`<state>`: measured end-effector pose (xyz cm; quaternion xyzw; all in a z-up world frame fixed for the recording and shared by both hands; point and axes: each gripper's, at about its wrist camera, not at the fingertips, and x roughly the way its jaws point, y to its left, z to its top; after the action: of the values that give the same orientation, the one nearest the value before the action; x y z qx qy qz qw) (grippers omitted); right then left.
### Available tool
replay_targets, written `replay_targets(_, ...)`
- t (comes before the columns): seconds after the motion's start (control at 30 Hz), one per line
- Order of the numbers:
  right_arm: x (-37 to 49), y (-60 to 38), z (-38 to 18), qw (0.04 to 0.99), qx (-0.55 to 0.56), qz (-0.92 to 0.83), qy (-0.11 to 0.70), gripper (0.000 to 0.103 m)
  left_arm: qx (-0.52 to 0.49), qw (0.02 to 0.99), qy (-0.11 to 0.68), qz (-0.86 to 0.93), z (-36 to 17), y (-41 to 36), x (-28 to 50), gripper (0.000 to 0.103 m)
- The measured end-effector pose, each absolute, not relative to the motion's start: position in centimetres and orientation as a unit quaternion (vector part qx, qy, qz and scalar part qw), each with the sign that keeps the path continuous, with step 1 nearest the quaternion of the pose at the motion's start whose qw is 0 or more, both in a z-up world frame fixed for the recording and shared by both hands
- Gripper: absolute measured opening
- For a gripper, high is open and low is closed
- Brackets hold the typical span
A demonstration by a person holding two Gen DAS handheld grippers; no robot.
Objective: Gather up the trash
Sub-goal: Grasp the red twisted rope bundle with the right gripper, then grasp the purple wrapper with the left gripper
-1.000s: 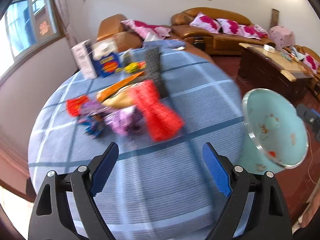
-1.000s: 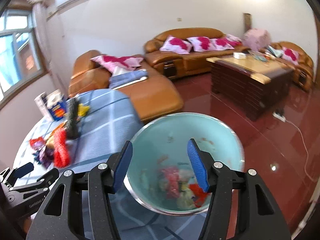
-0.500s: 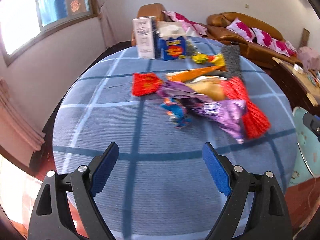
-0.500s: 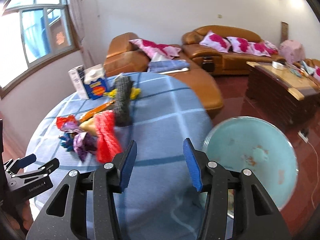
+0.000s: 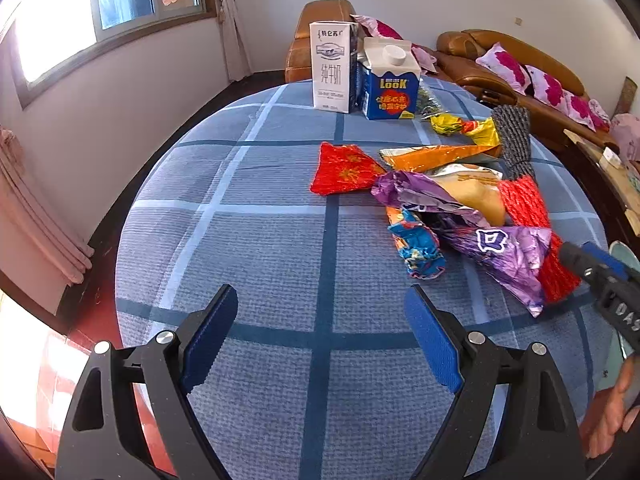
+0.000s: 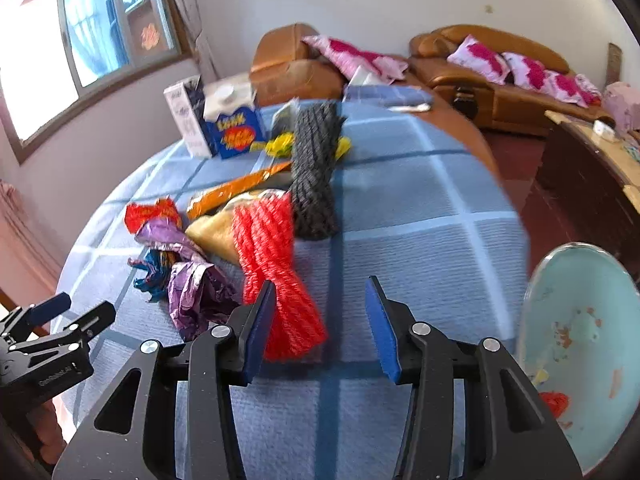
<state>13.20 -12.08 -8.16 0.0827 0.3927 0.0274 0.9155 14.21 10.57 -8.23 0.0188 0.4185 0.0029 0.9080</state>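
A pile of trash lies on the round table with the blue checked cloth [image 5: 280, 260]: a red wrapper [image 5: 344, 170], an orange wrapper [image 5: 436, 156], a purple wrapper [image 5: 504, 252], a small blue wrapper [image 5: 418, 250], a red foam net [image 6: 276, 276] and a grey foam net [image 6: 314, 176]. A light blue bin [image 6: 580, 344] with some trash inside stands at the table's right edge. My left gripper [image 5: 320, 340] is open and empty above the near cloth. My right gripper [image 6: 318, 322] is open, its left finger beside the red net's near end.
A white milk carton [image 5: 332, 68] and a blue carton [image 5: 390, 84] stand at the table's far side, with a yellow wrapper [image 5: 460, 126] near them. Brown sofas with pink cushions [image 6: 500, 68] and a dark wooden table [image 6: 588, 168] lie beyond.
Both grippers have swung left from the bin toward the trash pile. The right gripper has come close to the red net. Both have stayed open.
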Motion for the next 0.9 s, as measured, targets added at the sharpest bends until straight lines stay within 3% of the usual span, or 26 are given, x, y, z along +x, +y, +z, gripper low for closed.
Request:
replay_targets(0.07,13.9,-11.6,-8.9,0.91,0.075,0.033,0.406,0.043,0.018,0.907,0.42,0.003,-8.3,10.6,14.4,0.083)
replay_targets(0.27,14.1,-11.0,-9.4,0.906,0.069,0.059,0.413,0.015,0.017,0.909,0.417,-0.001,-7.7,10.3,14.3,0.083)
replay_targets(0.9,8.4,-17.4,-4.9,0.944,0.083,-0.017,0.32,0.013,-0.005,0.917,0.397,-0.038,-4.7,3.9,15.7,0.083)
